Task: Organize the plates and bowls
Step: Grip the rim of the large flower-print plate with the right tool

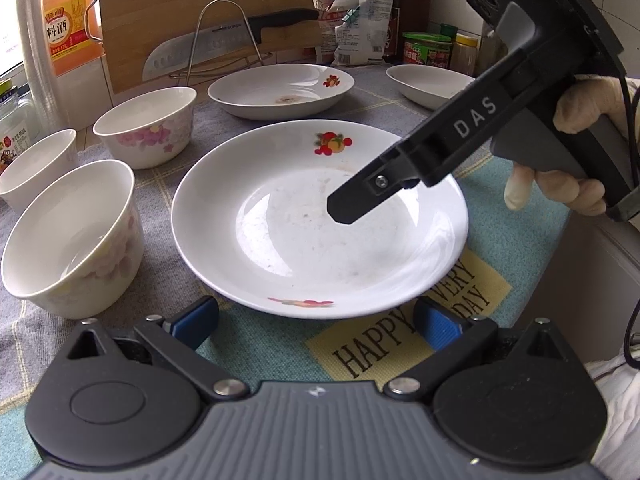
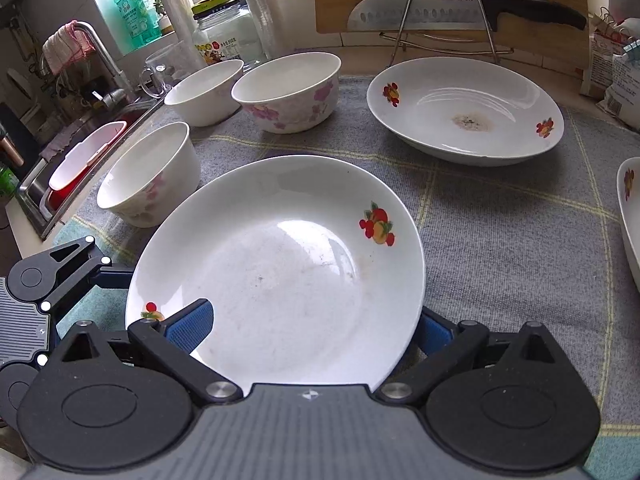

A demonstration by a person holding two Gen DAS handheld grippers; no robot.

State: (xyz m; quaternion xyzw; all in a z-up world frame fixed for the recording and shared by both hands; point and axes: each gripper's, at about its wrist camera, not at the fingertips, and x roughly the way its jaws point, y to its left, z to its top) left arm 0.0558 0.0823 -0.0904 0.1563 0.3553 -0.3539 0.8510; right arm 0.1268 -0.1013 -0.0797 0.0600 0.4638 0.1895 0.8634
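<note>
Two blue pads of the right gripper (image 2: 308,326) straddle the near rim of the plate (image 2: 280,264), spread, not pinching; left gripper (image 1: 316,320) likewise spread beside it near the mat's (image 2: 500,232) front edge; shallow grip risks slipping.

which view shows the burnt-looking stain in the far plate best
The right wrist view: the far plate faces the camera openly, and its brown stain sits clear at the centre. In the left wrist view the same plate lies further off and flatter, so the stain is only a faint smudge.
</note>
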